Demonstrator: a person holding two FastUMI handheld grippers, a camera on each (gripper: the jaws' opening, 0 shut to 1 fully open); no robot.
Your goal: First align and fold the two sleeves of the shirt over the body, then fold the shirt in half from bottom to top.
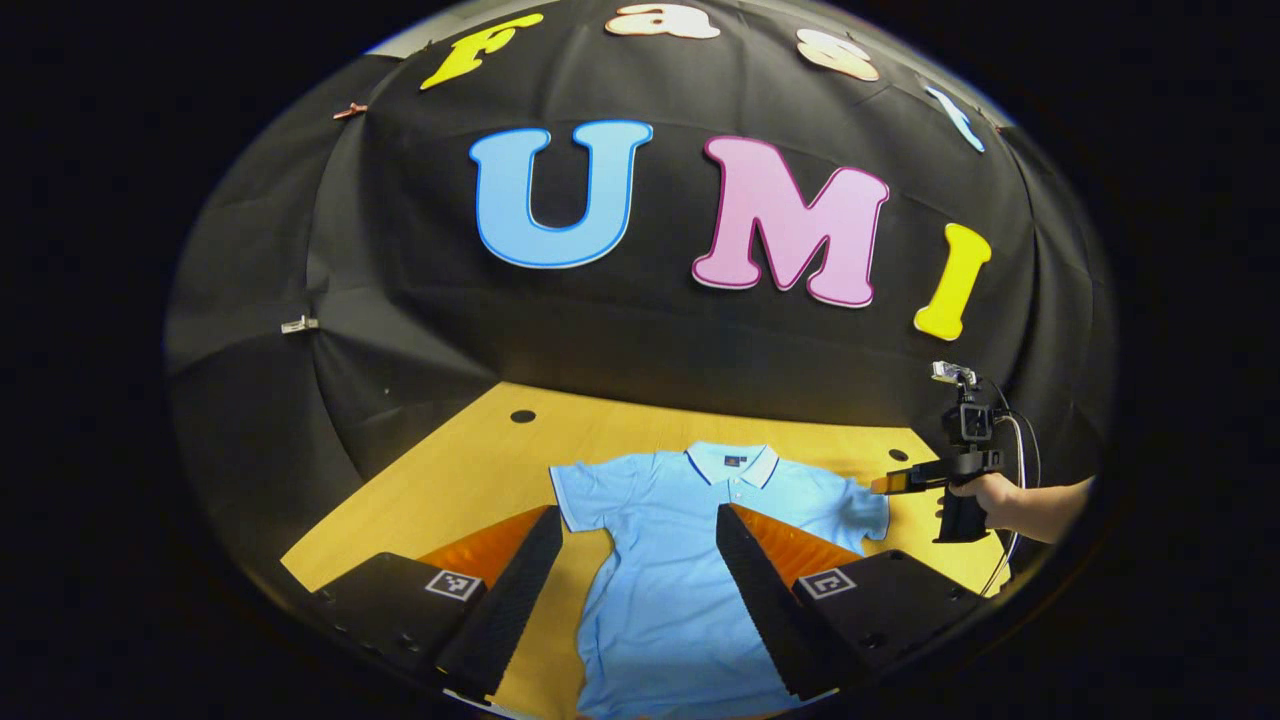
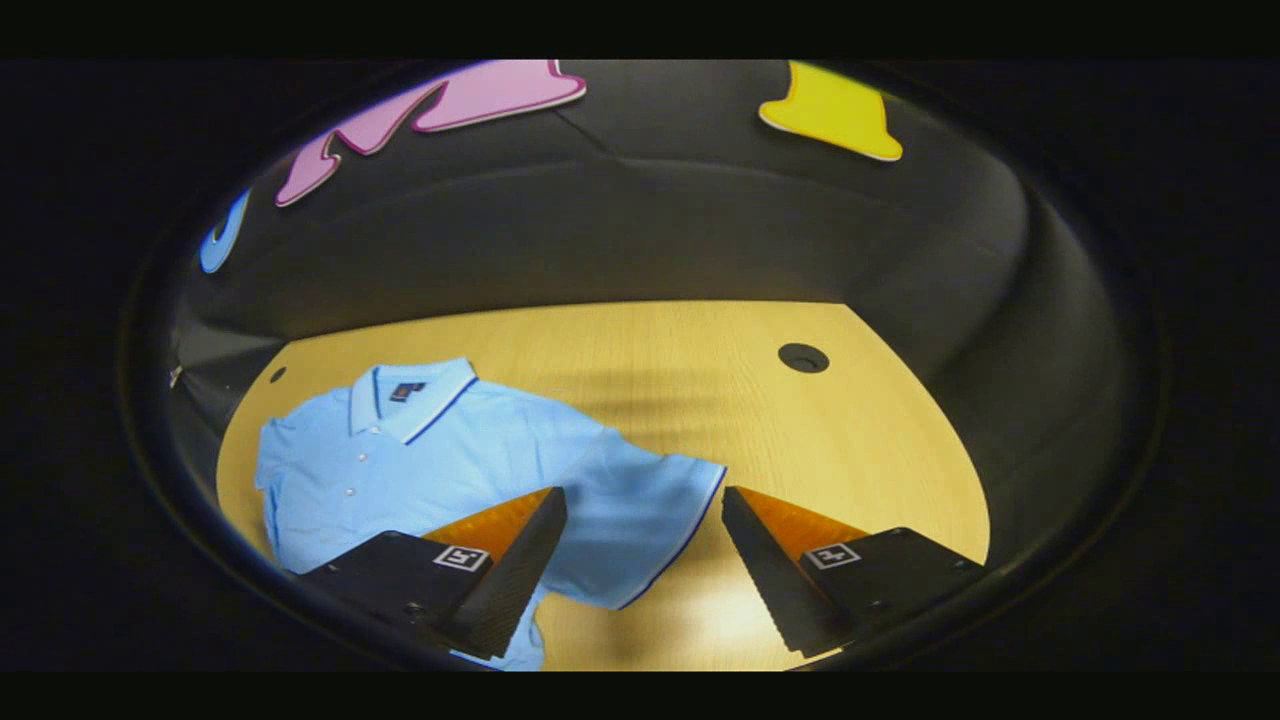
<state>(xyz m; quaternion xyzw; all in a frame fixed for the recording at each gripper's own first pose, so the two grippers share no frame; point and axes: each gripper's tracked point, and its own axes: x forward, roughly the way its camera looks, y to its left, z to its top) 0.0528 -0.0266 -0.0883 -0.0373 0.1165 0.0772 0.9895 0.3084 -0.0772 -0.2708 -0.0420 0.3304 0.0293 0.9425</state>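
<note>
A light blue polo shirt (image 1: 680, 560) is lying flat and face up on a wooden tabletop (image 1: 470, 450), collar toward the far black wall and hem toward the viewer, so its long axis is running away from the person; both short sleeves are lying spread out to the sides, unfolded, so the sleeve step looks not yet begun. In the left gripper view, the left gripper (image 1: 638, 555) is hovering above the shirt body with its fingers spread wide and holding nothing, the left sleeve (image 1: 580, 490) lying ahead near its left finger; farther off, at the shirt's other edge, a hand (image 1: 985, 495) is holding the right gripper (image 1: 890, 483), whose tip is sitting just beside the right sleeve (image 1: 860, 505). In the right gripper view, the right gripper (image 2: 645, 545) is also standing spread and empty, and the right sleeve (image 2: 650, 510), with its dark trimmed cuff, is lying directly between and just ahead of its fingers, while the collar (image 2: 415, 395) is lying off to that camera's left. By this layout, the right gripper is the nearer one to a sleeve; the coming move probably calls for closing on that cuff and carrying it inward, across the shirt's long axis, toward the button placket.
</note>
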